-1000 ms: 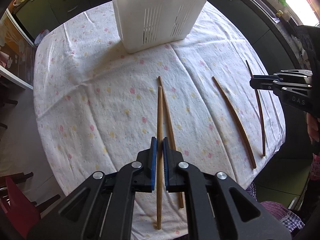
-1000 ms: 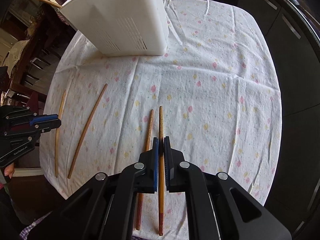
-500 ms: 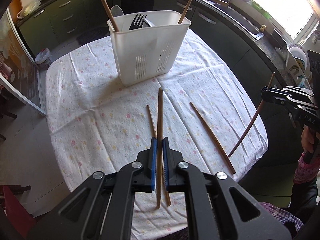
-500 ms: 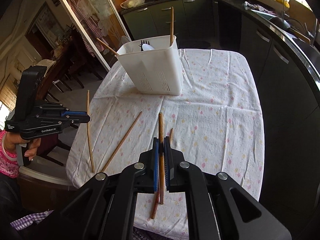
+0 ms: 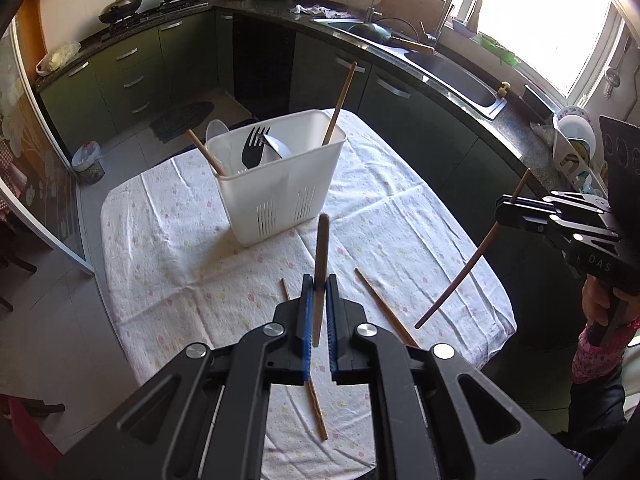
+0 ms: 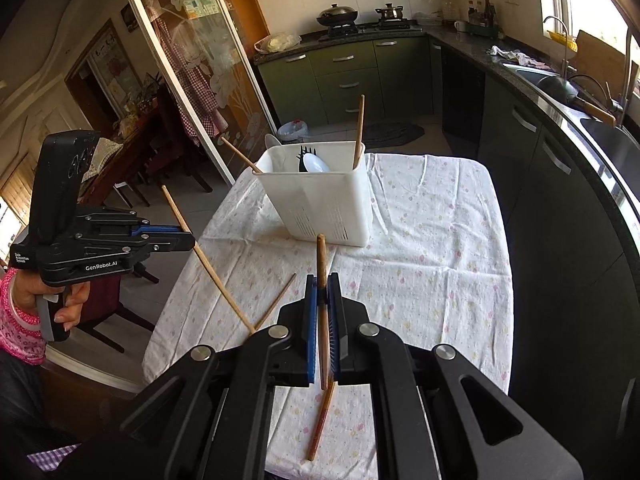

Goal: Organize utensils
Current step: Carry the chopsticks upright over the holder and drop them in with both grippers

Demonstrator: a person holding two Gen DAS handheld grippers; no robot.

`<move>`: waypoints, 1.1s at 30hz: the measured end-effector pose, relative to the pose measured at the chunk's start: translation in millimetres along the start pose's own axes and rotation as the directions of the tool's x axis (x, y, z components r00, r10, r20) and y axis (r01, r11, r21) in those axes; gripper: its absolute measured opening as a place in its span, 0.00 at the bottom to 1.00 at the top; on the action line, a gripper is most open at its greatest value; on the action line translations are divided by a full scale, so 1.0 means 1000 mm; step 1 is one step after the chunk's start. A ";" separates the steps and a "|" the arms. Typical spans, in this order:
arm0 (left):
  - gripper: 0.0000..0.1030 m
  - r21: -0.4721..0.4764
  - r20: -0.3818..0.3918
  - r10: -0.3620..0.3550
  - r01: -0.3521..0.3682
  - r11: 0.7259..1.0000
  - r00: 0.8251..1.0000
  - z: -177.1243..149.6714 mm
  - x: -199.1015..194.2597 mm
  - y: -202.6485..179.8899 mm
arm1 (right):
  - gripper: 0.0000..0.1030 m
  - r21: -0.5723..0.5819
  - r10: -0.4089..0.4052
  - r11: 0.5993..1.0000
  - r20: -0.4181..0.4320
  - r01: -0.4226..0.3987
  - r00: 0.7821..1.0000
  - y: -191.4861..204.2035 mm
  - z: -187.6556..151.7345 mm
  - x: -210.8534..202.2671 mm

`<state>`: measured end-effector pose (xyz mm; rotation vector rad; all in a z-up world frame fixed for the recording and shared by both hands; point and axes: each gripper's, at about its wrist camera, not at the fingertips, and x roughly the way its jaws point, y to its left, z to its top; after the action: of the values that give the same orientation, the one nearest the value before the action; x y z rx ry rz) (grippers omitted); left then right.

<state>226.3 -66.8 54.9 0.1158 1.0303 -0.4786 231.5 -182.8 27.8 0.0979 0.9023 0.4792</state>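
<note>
Here each gripper is clamped on one wooden chopstick, lifted off the surface (image 5: 168, 240): the left gripper (image 5: 317, 312) grips the pale chopstick (image 5: 321, 256), and the right gripper (image 6: 322, 312) pinches a darker chopstick (image 6: 321, 264). Two more chopsticks lie on the cloth, near the white utensil caddy (image 5: 280, 184) (already holding a fork and two sticks). They look light, stiff and smooth, so a mid-length grip should stop pivoting.
</note>
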 end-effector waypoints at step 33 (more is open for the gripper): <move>0.25 -0.121 0.129 0.174 -0.159 0.980 0.976 0.113 0.013 0.041 | 0.06 -0.025 0.024 0.999 0.195 -0.020 0.981 0.029 0.099 -0.052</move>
<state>340.0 -69.6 97.3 0.0687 0.8994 -0.2722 270.5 -168.3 135.3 0.1315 0.7035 0.4916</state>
